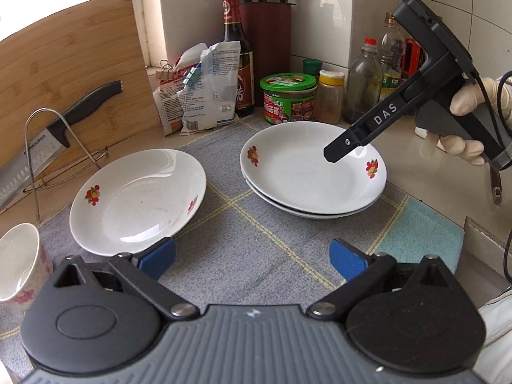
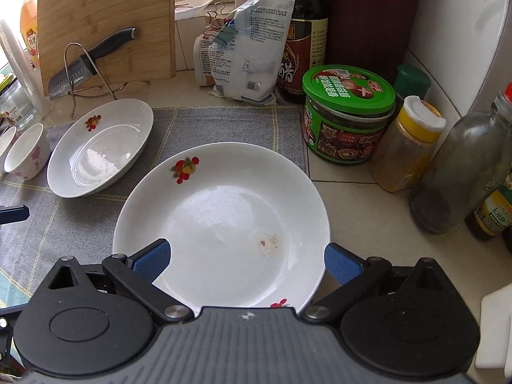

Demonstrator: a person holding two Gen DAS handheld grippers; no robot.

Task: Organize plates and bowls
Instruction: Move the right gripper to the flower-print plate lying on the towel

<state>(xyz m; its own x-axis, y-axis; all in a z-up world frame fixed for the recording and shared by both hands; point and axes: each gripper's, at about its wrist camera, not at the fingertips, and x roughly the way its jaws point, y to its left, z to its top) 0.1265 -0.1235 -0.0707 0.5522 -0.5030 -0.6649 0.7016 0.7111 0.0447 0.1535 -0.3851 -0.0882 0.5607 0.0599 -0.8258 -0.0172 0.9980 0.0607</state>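
Observation:
A stack of white flower-print plates point(image 1: 312, 172) sits on the grey mat point(image 1: 249, 240); it also shows in the right wrist view point(image 2: 224, 220). A single white plate point(image 1: 137, 201) lies tilted to the left, also in the right wrist view point(image 2: 99, 150). A small flowered bowl point(image 1: 19, 262) stands at the far left, also in the right wrist view point(image 2: 27, 152). My left gripper point(image 1: 252, 262) is open and empty, just right of the single plate's near rim. My right gripper point(image 2: 246, 262) is open and empty above the stack's near side; it appears in the left wrist view point(image 1: 336, 153).
A cutting board point(image 1: 67, 73) and a knife point(image 1: 48, 134) on a wire rack stand at the back left. Seasoning bags point(image 1: 201, 92), a soy sauce bottle point(image 1: 236, 54), a green-lidded jar point(image 1: 288, 99), spice bottles point(image 1: 329, 96) and a knife block point(image 1: 265, 32) crowd the back corner.

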